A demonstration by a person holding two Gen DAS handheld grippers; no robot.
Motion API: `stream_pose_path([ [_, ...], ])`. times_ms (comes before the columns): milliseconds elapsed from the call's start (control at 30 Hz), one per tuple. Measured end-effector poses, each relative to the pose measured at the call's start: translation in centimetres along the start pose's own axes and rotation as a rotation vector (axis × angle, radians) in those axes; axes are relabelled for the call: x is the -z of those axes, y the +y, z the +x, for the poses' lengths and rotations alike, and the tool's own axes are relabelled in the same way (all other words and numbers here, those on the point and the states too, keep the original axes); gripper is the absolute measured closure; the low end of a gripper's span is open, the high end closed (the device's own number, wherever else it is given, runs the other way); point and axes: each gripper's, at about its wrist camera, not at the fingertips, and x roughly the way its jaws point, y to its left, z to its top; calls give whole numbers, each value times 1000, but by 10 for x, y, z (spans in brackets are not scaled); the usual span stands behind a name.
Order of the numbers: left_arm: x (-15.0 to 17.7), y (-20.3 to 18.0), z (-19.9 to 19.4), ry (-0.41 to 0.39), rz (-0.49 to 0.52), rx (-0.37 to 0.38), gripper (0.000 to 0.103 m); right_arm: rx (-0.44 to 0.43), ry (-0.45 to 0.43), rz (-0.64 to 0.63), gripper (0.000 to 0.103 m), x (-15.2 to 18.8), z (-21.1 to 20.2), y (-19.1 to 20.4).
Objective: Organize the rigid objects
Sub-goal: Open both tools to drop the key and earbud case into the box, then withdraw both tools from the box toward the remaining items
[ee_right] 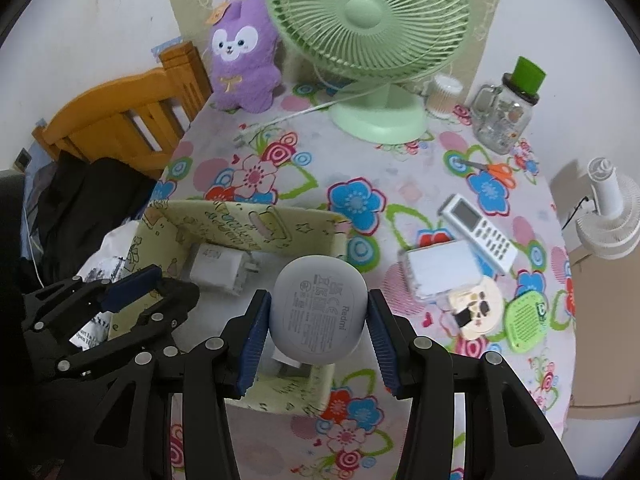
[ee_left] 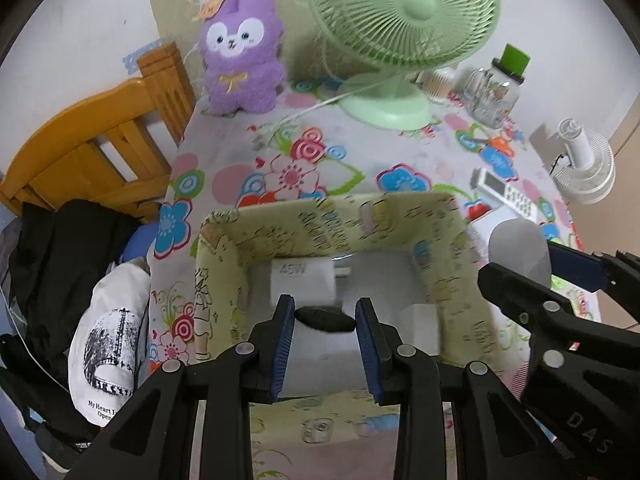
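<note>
Your right gripper point(ee_right: 318, 312) clamps the grey earbud case point(ee_right: 318, 312) above the yellow box point(ee_right: 256, 224), your left gripper point(ee_left: 325, 320) pinches a small black item point(ee_left: 325, 319) just beside it.

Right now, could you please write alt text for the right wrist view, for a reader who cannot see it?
The right gripper holds a grey rounded Redmi case above a yellow patterned box on a flowered tablecloth. A white charger lies in the box and the left gripper is over its left side. Behind stand a green fan and a purple plush toy.
</note>
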Motion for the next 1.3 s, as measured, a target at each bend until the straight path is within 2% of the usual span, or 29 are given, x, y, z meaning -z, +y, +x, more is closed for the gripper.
stream_pose_path([
  [167,3,9,18,22,7,-38,72,-13,24,-14,52,-2,15,14],
  [267,6,13,28,43,2,-35,71,-22,44,-23,52,-1,24,22],
  [333,9,12,33,59,24,-32,62,-28,59,-32,52,0,30,26],
  [400,11,11,37,69,42,-43,46,-38,75,-39,51,1,38,31],
  [467,14,14,40,79,35,-40,38,-46,89,-43,51,2,45,35],
  [633,16,16,40,99,40,-15,35,-119,129,5,49,3,56,33],
  [667,16,16,38,100,43,-11,31,-123,130,11,44,3,56,31],
  [700,16,14,37,99,42,-7,27,-116,126,20,34,3,55,30],
  [767,16,13,32,93,37,12,21,-63,95,28,25,4,49,28],
  [800,16,12,29,90,36,20,17,-59,79,15,25,4,45,29],
  [900,18,8,24,82,44,17,15,-35,48,-19,18,5,33,29],
  [1300,20,-18,1,36,84,11,11,-6,18,21,17,21,2,-6],
])
